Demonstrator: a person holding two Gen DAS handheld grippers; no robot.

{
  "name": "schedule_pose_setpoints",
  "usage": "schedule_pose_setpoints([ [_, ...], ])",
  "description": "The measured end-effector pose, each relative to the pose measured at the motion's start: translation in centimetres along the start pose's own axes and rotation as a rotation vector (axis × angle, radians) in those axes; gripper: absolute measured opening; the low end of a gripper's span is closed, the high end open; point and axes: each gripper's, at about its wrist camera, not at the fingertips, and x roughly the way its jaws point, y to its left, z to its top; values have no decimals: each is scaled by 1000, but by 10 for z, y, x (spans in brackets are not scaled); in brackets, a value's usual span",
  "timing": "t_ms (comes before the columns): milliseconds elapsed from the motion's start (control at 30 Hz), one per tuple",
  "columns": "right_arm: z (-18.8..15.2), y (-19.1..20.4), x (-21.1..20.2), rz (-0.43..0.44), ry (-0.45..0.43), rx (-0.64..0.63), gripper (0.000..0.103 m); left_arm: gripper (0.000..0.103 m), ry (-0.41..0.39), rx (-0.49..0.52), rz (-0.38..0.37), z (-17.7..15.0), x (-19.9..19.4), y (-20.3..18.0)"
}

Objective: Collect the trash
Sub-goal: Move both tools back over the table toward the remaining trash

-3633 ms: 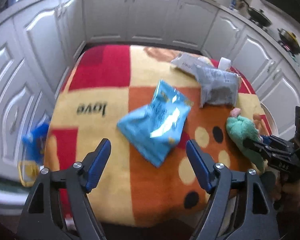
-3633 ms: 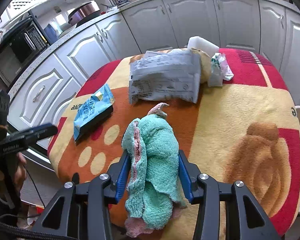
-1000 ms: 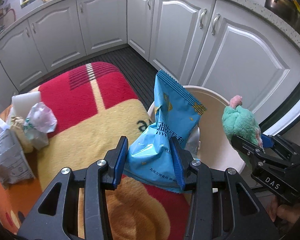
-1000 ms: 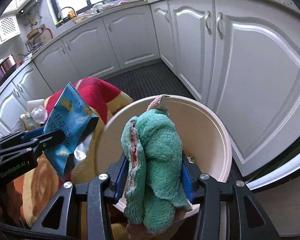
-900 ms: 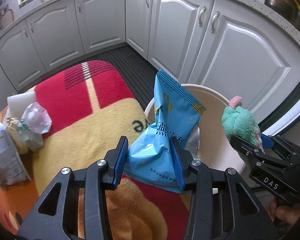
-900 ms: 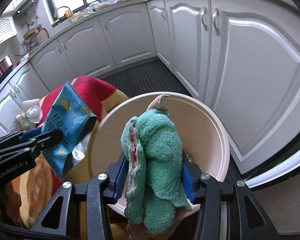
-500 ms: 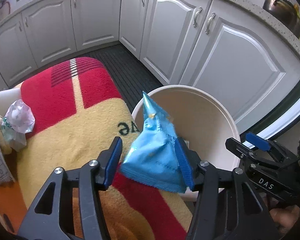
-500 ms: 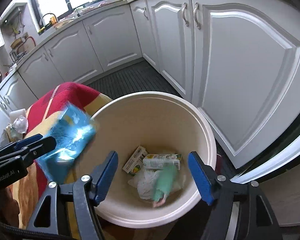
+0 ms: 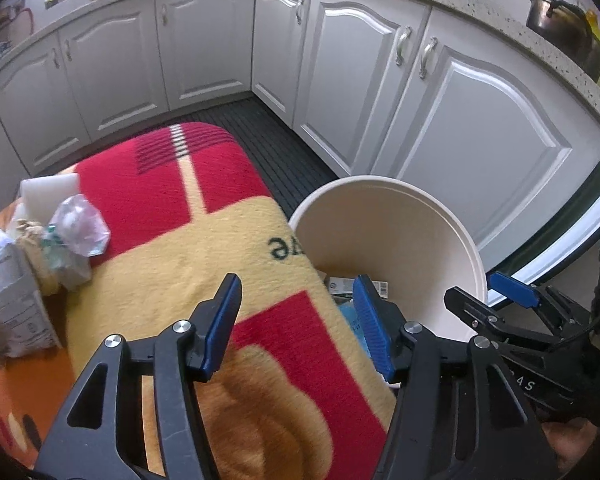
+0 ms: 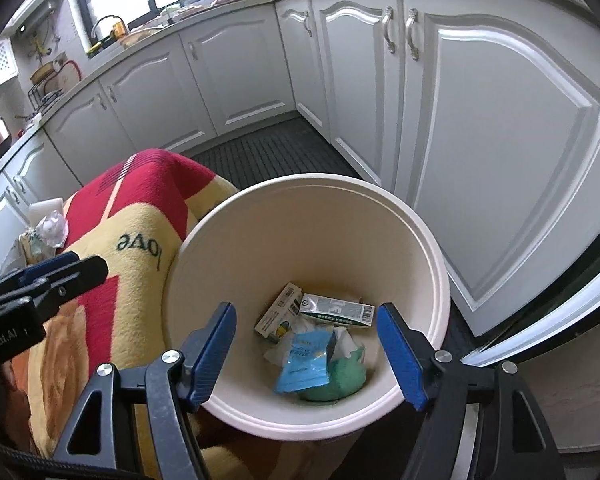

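Observation:
A cream trash bin (image 10: pixel 380 216) stands on the floor beside the blanket-covered table (image 9: pixel 204 240). Inside it lie the blue snack bag (image 10: pixel 304 360), the green cloth (image 10: pixel 340 380), and small cartons (image 10: pixel 332 311). My right gripper (image 10: pixel 308 346) is open and empty above the bin. My left gripper (image 9: pixel 296 322) is open and empty over the table edge next to the bin (image 9: pixel 400 220). A crumpled plastic wrapper (image 9: pixel 78 226), a white block (image 9: pixel 50 192) and a grey printed bag (image 9: pixel 8 296) lie on the table at the left.
White kitchen cabinets (image 9: pixel 380 80) curve around behind the bin, with dark floor (image 9: pixel 268 136) between. Pots (image 9: pixel 560 16) sit on the counter at the upper right. The right gripper's fingers (image 9: pixel 512 288) show at the right of the left wrist view.
Both grippers opened. The green cloth and then the blue snack bag dropped into the bin, where they now lie. Both grippers stay near the bin.

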Motion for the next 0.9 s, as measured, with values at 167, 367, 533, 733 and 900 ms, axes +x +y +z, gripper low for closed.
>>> schedule_pose_setpoints([
  [167,-2,15,-5,15,-5,-23,71,57,-33,4,60,-6,-16,14],
  [367,-5,40,-10,38,-11,-54,75,57,-72,-8,134,-16,-37,38],
  [533,-6,68,-12,64,-6,-92,75,57,-75,-48,163,-25,-51,65],
  [733,-9,110,-11,105,6,-156,75,56,-79,-124,166,-38,-67,98],
  [900,-11,145,-8,132,14,-217,76,57,-85,-160,191,-49,-78,123],
])
